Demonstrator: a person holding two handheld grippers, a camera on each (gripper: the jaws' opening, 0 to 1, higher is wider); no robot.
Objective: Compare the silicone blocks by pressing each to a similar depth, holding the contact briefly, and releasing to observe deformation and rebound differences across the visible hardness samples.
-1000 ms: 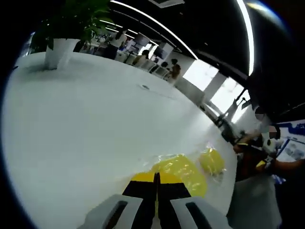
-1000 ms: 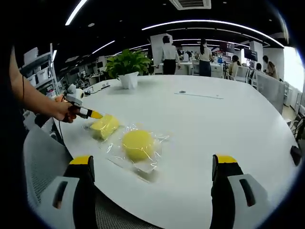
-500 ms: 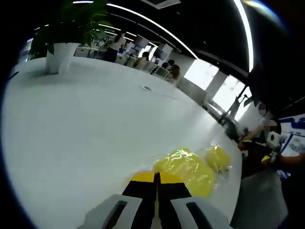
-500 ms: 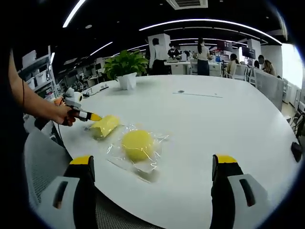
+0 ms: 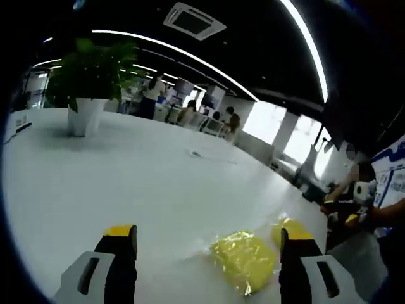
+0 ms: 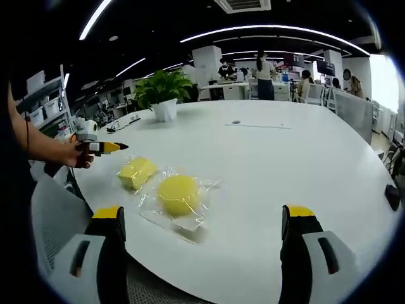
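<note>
Both samples lie untouched on the white table point(image 6: 266, 164), so pressing seems not finished. The left gripper point(image 5: 205, 253) and right gripper point(image 6: 205, 237) have jaws wide apart, holding nothing. The square block point(image 6: 136, 172) and round block point(image 6: 178, 194) are yellow, soft-looking, in shiny clear wrap.

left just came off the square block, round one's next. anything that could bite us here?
Both blocks sit in loose clear wrap: the round block has film spread around it, so a press could slide it or snag a jaw. It also lies near the table edge and might get pushed off. The left gripper is open wide; its jaws could straddle the square block rather than press it.
</note>
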